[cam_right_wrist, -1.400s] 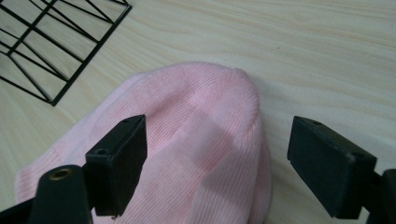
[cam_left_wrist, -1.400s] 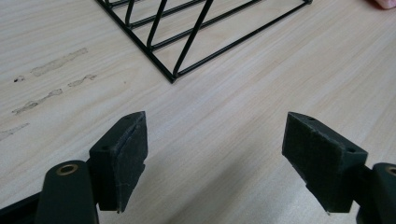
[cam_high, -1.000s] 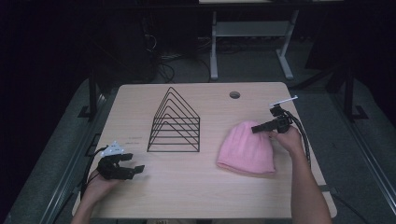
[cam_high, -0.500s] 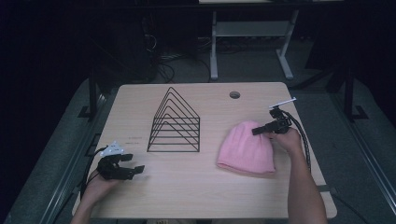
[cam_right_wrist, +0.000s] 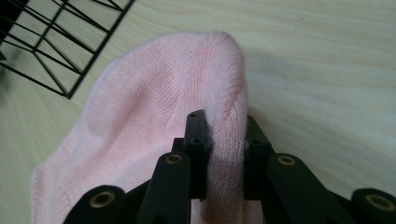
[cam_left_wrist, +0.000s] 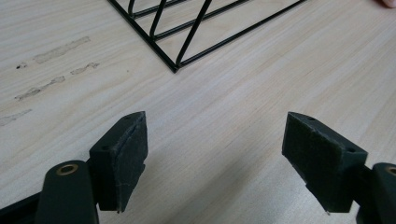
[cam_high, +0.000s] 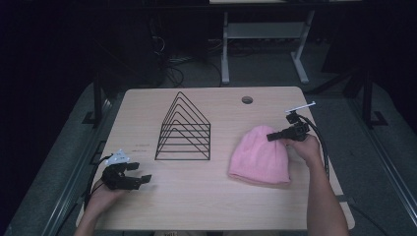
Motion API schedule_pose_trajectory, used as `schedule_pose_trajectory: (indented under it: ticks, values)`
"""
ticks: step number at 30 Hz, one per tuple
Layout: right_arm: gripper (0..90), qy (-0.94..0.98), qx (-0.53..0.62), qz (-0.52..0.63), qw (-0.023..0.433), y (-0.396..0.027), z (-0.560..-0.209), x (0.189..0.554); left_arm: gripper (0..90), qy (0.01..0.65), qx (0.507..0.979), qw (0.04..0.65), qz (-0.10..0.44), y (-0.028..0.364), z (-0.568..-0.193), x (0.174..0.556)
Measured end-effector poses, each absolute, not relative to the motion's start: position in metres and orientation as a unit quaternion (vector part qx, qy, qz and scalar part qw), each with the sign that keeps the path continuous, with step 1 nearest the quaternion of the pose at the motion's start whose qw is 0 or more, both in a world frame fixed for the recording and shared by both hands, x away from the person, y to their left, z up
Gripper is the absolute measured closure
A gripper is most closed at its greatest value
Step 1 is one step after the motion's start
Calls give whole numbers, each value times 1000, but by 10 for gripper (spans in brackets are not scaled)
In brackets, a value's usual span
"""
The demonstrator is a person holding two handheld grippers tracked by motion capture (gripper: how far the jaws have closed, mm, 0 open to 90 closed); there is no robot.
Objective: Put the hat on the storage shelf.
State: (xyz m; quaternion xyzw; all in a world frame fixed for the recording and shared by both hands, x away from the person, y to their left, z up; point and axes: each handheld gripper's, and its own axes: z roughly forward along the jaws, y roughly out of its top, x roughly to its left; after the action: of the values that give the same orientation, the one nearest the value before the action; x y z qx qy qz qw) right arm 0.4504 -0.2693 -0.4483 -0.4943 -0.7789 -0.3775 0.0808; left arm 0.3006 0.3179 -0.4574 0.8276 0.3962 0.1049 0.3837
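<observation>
A pink knitted hat (cam_high: pixel 259 157) lies flat on the right half of the wooden table (cam_high: pixel 221 206). My right gripper (cam_high: pixel 273 136) is at the hat's top right edge, shut on a pinched fold of the pink hat (cam_right_wrist: pixel 187 116); the knit bulges up between its jaws, and the gripper (cam_right_wrist: pixel 225 140) holds it just above the tabletop. My left gripper (cam_high: pixel 142 173) rests low near the front left of the table, open, jaws wide apart with bare wood between them (cam_left_wrist: pixel 212 158). A black wire rack (cam_high: pixel 184 130) stands left of centre.
The wire rack's near corner (cam_left_wrist: pixel 175 67) is a short way ahead of the left gripper. A round cable hole (cam_high: pixel 247 100) is near the table's far edge. Dark floor, cables and a metal stand leg (cam_high: pixel 225 54) lie beyond the table.
</observation>
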Motion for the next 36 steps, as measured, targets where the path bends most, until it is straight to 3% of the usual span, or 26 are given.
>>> schedule_pose_trajectory:
  ticks: [36]
  values:
    - [771, -806, -386, -450, -6, -271, -332, 401, 223, 396, 824, 394, 90, 312, -454, 297]
